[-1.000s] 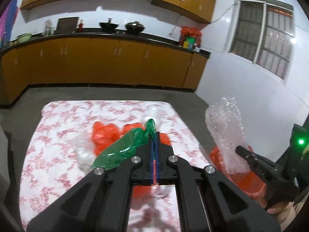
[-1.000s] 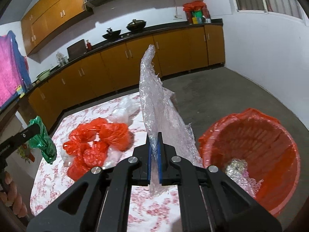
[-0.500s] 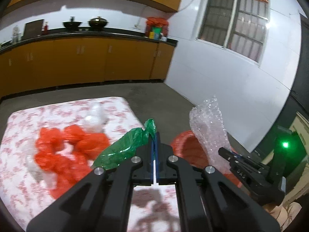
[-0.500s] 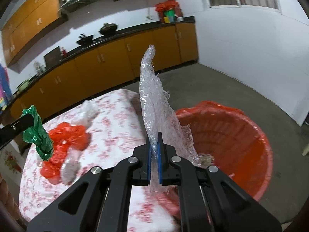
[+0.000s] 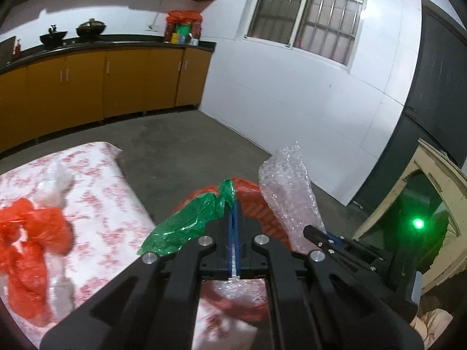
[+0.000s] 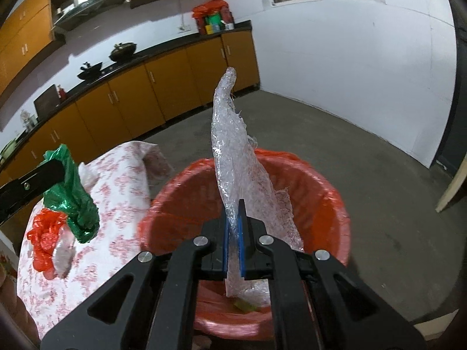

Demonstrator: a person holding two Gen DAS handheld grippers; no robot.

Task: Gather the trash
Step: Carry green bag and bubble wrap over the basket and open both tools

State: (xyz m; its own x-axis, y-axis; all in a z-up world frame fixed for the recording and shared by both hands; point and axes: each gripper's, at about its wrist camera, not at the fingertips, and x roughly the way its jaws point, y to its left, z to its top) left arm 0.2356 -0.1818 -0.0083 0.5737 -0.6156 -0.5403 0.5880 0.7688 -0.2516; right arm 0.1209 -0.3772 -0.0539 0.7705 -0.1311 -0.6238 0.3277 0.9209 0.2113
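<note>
My left gripper (image 5: 233, 204) is shut on a crumpled green plastic bag (image 5: 186, 221), which trails to its left; from the right wrist the same green bag (image 6: 73, 201) hangs over the table's edge. My right gripper (image 6: 233, 204) is shut on a tall strip of clear bubble wrap (image 6: 233, 151), held upright over the red-lined bin (image 6: 327, 192). In the left wrist view the bubble wrap (image 5: 289, 186) rises just right of my fingers, with the red bin (image 5: 251, 192) behind them. Some scraps lie at the bin's bottom.
A table with a red-and-white floral cloth (image 5: 111, 204) stands left of the bin, bearing red plastic bags (image 5: 32, 233) and clear plastic (image 5: 55, 180). Brown cabinets (image 5: 87, 87) line the far wall. A cream wooden frame (image 5: 423, 180) leans at right. Bare concrete floor (image 6: 379, 151) surrounds the bin.
Both grippers have swung right from above the table toward the red bin, each keeping its trash. The bin now sits directly under the right gripper and close ahead of the left one.
</note>
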